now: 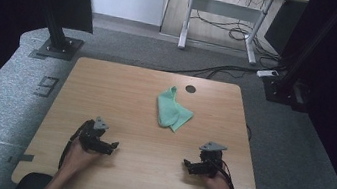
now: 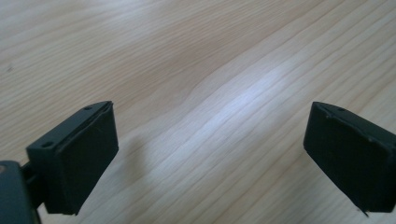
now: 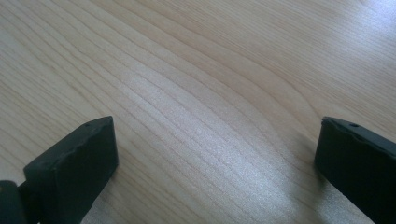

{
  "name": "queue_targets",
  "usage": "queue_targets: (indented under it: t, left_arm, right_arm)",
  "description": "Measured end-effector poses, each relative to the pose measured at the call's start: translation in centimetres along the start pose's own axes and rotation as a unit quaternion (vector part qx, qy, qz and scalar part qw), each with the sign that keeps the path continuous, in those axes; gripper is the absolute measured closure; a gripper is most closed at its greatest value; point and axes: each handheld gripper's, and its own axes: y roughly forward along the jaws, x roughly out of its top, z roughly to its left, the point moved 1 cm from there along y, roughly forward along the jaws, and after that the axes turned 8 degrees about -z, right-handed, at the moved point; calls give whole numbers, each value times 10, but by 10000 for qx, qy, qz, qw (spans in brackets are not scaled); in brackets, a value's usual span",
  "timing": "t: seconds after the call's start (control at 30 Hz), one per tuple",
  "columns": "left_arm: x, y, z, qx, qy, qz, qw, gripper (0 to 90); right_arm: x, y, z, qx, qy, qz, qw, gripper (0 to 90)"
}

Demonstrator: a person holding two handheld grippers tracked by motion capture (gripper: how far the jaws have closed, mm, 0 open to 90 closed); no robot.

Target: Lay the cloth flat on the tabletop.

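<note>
- Near the middle of the light wooden table (image 1: 106,90), a bit toward 1 o'clock, lies a small crumpled green cloth (image 1: 173,109). It sits flat on the wood, and nothing touches it.
- Just past the cloth, at 12 o'clock, there is a small dark round hole (image 1: 190,88) in the table top.
- Down at 7 o'clock, a hand holds the left black claw (image 1: 104,146). It rests low by the near edge of the table, well apart from the cloth.
- Down at 5 o'clock, the other hand holds the right black claw (image 1: 191,166). It is also low by the near edge and well apart from the cloth.
- Looking along the left claw (image 2: 210,154), its two black jaws stand wide apart, with bare wood between them. It is let go and holds nothing.
- Looking along the right claw (image 3: 215,163), its jaws are also spread wide over bare wood. It holds nothing.
- I think the work has not really begun. Both claws look like they are waiting at the start, and the cloth is not yet touched.
- Next, I think a claw needs to go forward toward 12 o'clock, come down over an edge or corner of the cloth with its jaws wide, and then squeeze shut on it.
</note>
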Motion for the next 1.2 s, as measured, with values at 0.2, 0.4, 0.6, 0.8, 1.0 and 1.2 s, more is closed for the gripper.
queue_targets:
  t: [0.2, 0.4, 0.6, 0.8, 1.0, 1.2]
  left_arm:
    - [13, 9, -11, -212, 108, -52, 9997, 54]
    - [30, 19, -23, -391, 214, -126, 9989, 59]
    - [46, 30, -32, -477, 352, -142, 9981, 71]
    - [69, 41, -41, -556, 451, -258, 9971, 79]
    - [85, 52, -50, -617, 600, -297, 9958, 103]
    - [97, 63, -55, -661, 686, -298, 9950, 105]
  right_arm:
    - [0, 0, 0, 0, -1, -1, 10000, 0]
    - [0, 0, 0, 1, -5, -3, 10000, 0]
    - [0, 0, 0, 1, 2, 0, 10000, 0]
    - [0, 0, 0, 1, -5, -2, 10000, 0]
    - [0, 0, 0, 1, -6, -2, 10000, 0]
    - [0, 0, 0, 2, -8, -2, 10000, 0]
